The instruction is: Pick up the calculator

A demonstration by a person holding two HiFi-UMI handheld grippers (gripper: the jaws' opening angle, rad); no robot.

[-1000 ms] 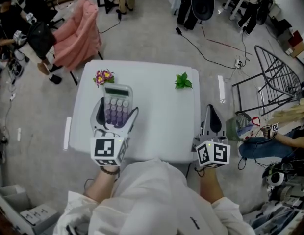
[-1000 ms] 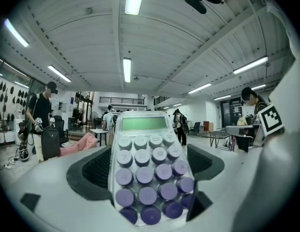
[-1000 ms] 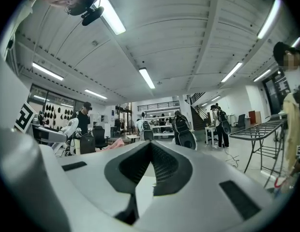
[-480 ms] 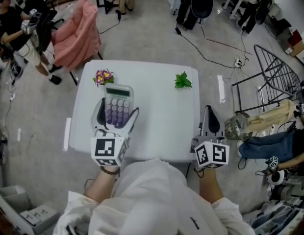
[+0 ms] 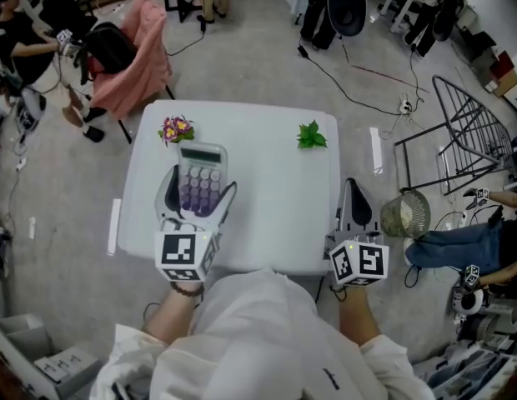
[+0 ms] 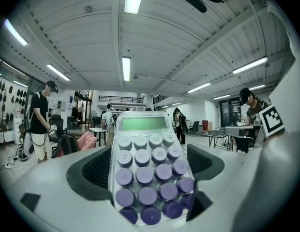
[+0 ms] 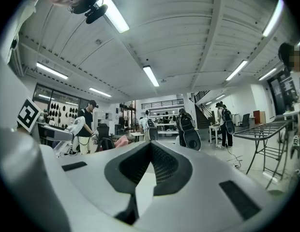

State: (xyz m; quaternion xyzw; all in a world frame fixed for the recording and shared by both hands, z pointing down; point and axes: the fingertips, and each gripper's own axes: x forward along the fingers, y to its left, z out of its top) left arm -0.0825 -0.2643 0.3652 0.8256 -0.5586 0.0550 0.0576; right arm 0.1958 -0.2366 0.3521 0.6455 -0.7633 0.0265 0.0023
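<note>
Right gripper (image 5: pixel 356 192): jaws pressed together, empty, at the near right edge of the table (image 5: pixel 275 190) | Left gripper (image 5: pixel 200 190): we judge its jaws clamped on the long sides of the calculator (image 5: pixel 200 176) | Calculator: on the table's left half, long axis in line with the jaws, screen end farthest.

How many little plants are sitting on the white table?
2. Purple and yellow flowers sit near the far left corner, just beyond the calculator; a green leafy sprig sits near the far right corner.
</note>
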